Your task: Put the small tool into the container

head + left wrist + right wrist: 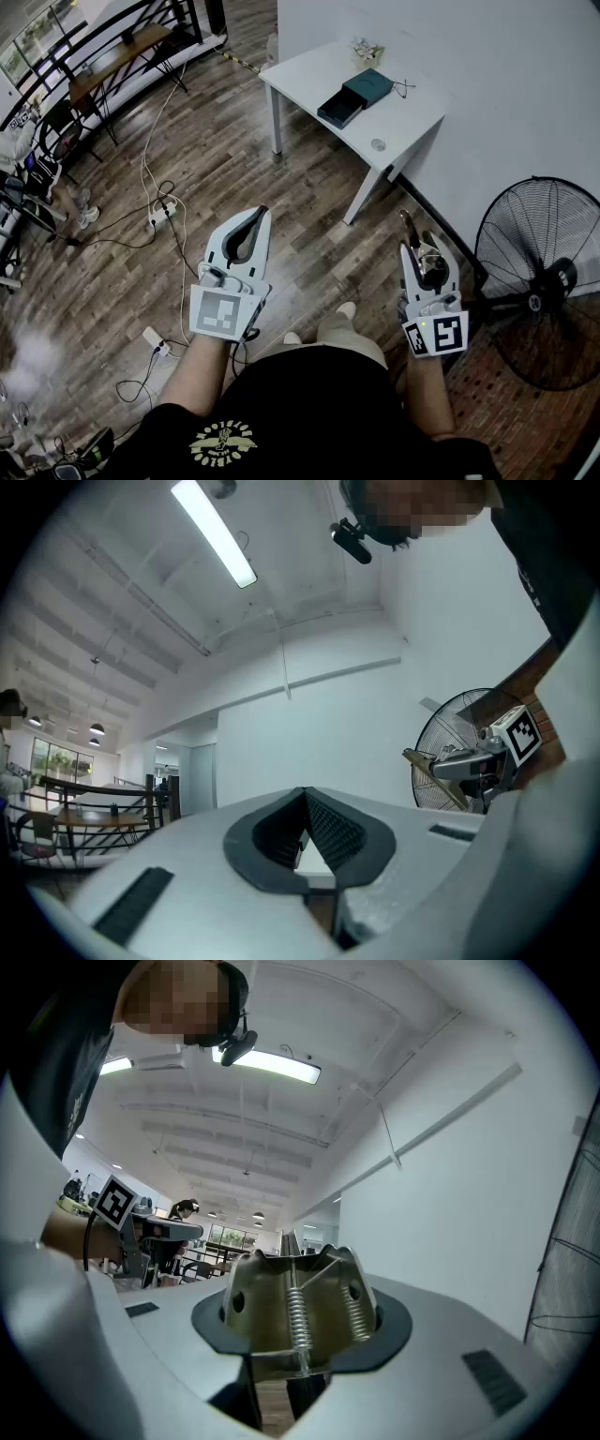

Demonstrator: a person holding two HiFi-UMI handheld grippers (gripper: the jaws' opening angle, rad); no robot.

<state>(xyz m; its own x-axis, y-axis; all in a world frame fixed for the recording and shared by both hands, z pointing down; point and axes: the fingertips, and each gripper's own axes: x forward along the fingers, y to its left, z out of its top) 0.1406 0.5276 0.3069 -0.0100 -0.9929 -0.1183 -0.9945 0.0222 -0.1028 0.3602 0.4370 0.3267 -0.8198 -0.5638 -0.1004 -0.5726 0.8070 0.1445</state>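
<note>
Brass-coloured metal fills the gap between the fingers of the right gripper [298, 1274]. It is a small spring-loaded tool [295, 1312] with two coil springs showing along its flat body. The pads are pinched onto it, and its thin tip sticks out past the fingertips. In the head view the same tool [427, 261] sits in that gripper [419, 246] above the wooden floor [309, 234].

The left gripper [260, 212] is held well apart to the left. Its fingertips meet at the front, leaving only an oval hollow behind them, and nothing lies between the ribbed pads [328, 822].

Just right of the right gripper's fingers stands a black pedestal fan [544, 281]. Ahead of the left fingers, a white power strip [161, 214] and cables lie on the floor.

Far ahead of both pairs of fingers, a white table [417, 117] stands by the wall. On it rests the dark teal box [356, 97], well apart from the tool. A small round object [378, 144] lies near the table's closer edge.
</note>
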